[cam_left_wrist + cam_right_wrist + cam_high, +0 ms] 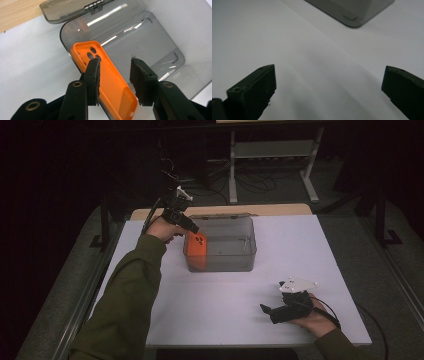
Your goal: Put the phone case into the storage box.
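right gripper [270,310]: nearest the person, resting low on the white table [220,315], jaws wide apart with only bare tabletop between them. Idle; best left parked so it stays out of the way.
table: white top, bare between the right gripper and the box.
left gripper [114,76]: over the left end of the box, pointing down into it. Jaws apart, a clear gap between the pads; the left pad sits against or just in front of the case edge, cannot tell which, and the right pad is clear of it. Reads as not clamped.
orange phone case [105,82]: inside the box at its left end, leaning tilted against the left wall, camera cutouts up, open side facing in.
clear grey box [240,251]: lidless top, hinged lid [72,10] folded back flat behind it.
step in hand: looks like letting go of the case in the box.
how to do it well: open wider before lifting, then lift straight up so the left pad doesn't drag the case out or tip it. Keep off the box rim.
risk: case slides flat or snags on the pad.
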`<move>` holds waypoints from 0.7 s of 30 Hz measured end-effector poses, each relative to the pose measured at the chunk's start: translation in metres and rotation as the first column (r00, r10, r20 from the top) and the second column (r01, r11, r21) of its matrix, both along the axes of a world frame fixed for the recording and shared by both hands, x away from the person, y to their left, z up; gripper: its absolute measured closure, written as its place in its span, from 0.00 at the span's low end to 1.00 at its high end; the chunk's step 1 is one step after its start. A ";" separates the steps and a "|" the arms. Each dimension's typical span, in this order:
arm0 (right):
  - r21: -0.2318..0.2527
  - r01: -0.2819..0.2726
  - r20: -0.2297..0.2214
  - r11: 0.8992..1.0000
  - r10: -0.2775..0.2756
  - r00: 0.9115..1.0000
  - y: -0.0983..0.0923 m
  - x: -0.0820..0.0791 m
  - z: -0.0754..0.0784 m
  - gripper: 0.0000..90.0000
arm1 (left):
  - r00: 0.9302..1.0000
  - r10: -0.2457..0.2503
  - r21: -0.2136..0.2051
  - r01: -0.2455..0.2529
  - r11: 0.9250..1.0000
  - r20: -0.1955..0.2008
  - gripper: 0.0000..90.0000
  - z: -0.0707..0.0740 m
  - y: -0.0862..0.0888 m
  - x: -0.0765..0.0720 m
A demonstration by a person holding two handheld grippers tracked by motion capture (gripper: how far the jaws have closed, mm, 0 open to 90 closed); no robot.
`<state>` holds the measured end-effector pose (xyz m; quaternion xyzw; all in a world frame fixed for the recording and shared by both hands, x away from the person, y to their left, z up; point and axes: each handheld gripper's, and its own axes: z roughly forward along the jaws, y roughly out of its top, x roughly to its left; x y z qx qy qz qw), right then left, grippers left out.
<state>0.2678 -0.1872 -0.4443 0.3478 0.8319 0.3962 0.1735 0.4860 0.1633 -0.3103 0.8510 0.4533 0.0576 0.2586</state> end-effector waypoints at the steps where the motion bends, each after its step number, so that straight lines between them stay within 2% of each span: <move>1: 0.000 0.000 0.000 1.000 0.000 1.000 0.000 0.000 0.000 0.00 | 1.000 -0.002 -0.003 0.002 1.000 0.001 0.65 0.000 0.001 -0.001; 13: -0.004 -0.002 -0.001 1.000 0.002 1.000 0.000 0.000 0.000 0.00 | 0.996 -0.071 -0.050 0.074 0.996 0.053 0.51 0.005 0.011 -0.010; 21: -0.003 -0.001 -0.001 1.000 0.001 1.000 0.000 0.000 -0.001 0.00 | 0.990 -0.114 -0.091 0.121 0.988 0.079 0.42 0.003 0.020 -0.018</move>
